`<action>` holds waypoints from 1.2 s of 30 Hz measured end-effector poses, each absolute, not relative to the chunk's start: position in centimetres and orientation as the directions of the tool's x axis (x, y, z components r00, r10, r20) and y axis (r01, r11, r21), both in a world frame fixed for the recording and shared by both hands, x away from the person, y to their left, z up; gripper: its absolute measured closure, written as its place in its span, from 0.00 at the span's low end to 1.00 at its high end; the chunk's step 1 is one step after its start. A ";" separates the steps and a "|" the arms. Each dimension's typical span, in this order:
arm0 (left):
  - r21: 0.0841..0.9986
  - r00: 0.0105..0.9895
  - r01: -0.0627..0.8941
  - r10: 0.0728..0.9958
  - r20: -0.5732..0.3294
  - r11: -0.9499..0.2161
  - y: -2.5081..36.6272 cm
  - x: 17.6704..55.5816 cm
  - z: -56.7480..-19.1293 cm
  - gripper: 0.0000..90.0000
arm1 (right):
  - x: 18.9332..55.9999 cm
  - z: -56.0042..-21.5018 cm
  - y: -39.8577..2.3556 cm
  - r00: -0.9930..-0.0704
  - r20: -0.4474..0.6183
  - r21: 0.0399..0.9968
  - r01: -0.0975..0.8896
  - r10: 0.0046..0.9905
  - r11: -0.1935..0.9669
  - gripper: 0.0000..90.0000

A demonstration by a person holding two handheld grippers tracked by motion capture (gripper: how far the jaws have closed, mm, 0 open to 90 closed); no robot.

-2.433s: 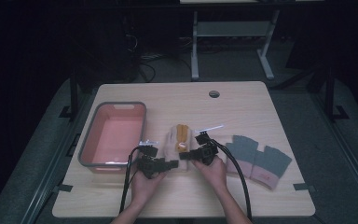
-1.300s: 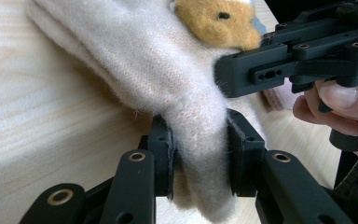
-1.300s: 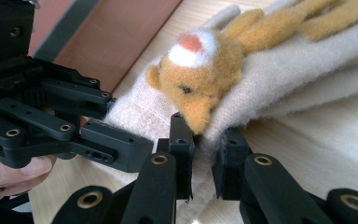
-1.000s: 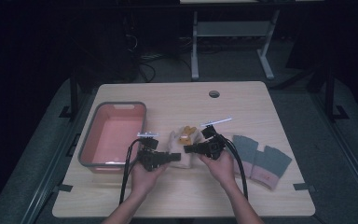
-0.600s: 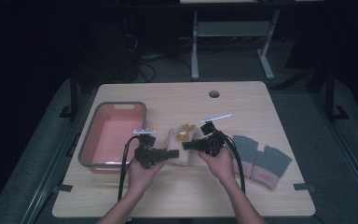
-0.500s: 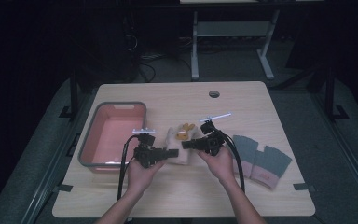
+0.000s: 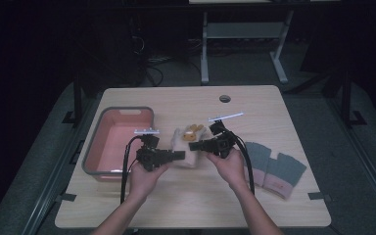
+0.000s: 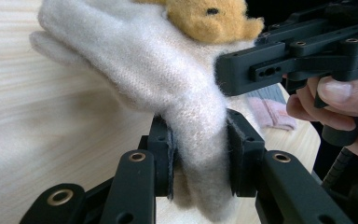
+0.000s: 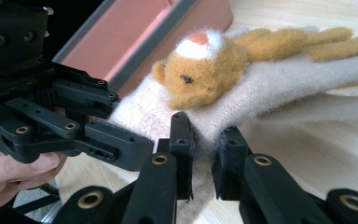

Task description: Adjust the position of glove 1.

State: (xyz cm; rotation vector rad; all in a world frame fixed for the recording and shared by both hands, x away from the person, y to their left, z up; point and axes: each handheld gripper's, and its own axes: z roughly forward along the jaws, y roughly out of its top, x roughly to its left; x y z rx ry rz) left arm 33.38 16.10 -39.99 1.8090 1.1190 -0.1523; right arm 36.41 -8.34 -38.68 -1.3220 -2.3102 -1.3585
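Two grippers pinch fuzzy cream glove (image 8: 177, 93) | plush orange bear (image 9: 205, 70)

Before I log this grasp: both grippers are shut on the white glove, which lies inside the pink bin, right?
Not quite. Both the left gripper and right gripper are shut on the glove, but the high view shows it over the table, beside the bin, not in it.

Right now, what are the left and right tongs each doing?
Left tongs: closed on the cream glove, pinching its fabric.
Right tongs: closed on the same glove's edge, below the orange bear patch.
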 end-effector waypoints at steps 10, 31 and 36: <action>0.674 0.578 0.732 0.615 -0.536 -0.100 17.1 33.8 -38.8 0.74 | 36.8 -37.2 -7.5 -0.609 0.512 0.641 0.740 0.607 0.202 0.89; 0.710 0.604 0.698 0.611 -0.512 -0.095 19.5 34.1 -36.4 0.74 | 37.5 -34.7 -5.5 -0.638 0.503 0.670 0.714 0.583 0.203 0.89; 0.718 0.607 0.690 0.611 -0.509 -0.087 20.3 33.9 -36.0 0.74 | 37.5 -34.2 -4.8 -0.647 0.504 0.676 0.708 0.572 0.205 0.89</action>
